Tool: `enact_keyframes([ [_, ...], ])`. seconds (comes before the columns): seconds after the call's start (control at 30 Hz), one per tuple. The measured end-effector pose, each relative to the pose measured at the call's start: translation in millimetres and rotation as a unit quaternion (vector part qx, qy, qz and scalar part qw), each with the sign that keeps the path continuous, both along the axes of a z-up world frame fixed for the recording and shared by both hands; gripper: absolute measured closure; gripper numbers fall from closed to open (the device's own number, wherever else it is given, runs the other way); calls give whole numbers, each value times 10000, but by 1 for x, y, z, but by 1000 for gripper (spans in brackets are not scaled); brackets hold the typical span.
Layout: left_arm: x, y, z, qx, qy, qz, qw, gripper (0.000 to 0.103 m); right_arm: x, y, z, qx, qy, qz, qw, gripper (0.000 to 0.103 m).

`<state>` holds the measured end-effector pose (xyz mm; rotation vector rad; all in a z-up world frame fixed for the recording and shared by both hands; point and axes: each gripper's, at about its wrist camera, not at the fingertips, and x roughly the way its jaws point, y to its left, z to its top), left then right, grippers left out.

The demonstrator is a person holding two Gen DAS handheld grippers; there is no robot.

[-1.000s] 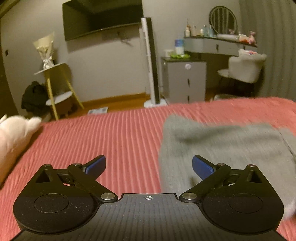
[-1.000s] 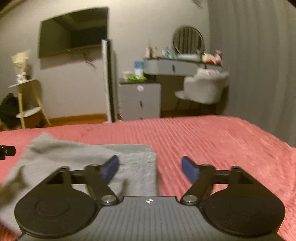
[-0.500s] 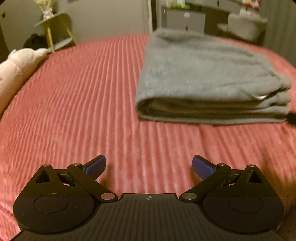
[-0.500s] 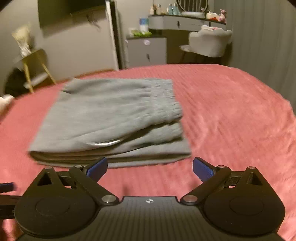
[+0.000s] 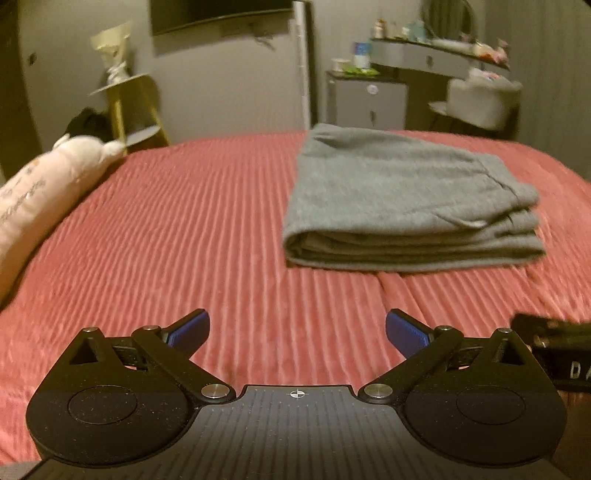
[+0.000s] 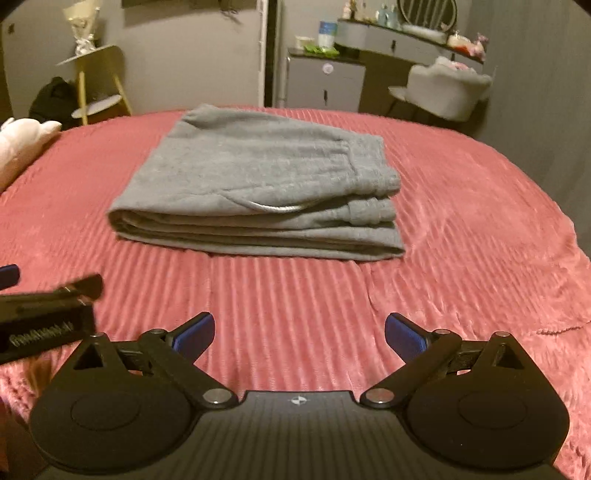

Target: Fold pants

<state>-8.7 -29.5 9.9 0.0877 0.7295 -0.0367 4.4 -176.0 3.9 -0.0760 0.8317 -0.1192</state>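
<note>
Both tools, left (image 5: 294,328) and right (image 6: 299,332), gape empty over bedspread (image 6: 461,221); folded pants (image 6: 258,184) ahead, plush pillow (image 5: 40,192) leftward.

Dim bedroom: red ribbed bedspread (image 5: 184,221), grey dresser (image 6: 325,85), wall-mounted TV (image 5: 218,13).

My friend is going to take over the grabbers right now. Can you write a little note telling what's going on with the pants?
Left gripper: open, nothing in it, over bare bedspread short of the pants.
Right gripper: open and empty too; its jaws have just been opening, with nothing between them.
Pants: grey, folded into a flat stack of layers in the middle of the red bedspread, waistband end on the right, touched by neither gripper.
Done: the folding looks finished.
Left: probably nothing; maybe tidy the light cord peeking out of the front edge.
</note>
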Motion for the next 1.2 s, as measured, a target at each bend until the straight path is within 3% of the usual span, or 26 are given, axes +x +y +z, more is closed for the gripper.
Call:
enact_keyframes([
  [0.1, 0, -7, 5, 87, 92, -221, 9997, 0, -1, 0, 7, 122, 113, 76, 9998, 4],
  [0.27, 16, -1, 10, -330, 275, -314, 9986, 0, 5, -14, 15, 590, 333, -168, 9976, 4],
  [0.5, 53, -16, -5, 521, 508, -166, 9972, 0, 43, -12, 0, 113, 364, -216, 9990, 4],
  [0.67, 65, -15, -24, 124, 635, -211, 9977, 0, 65, -10, -23, 26, 573, -136, 9983, 4],
  [1.2, 82, -22, -45, 189, 850, -353, 9956, 0, 81, -22, -43, 363, 629, -407, 9965, 4],
])
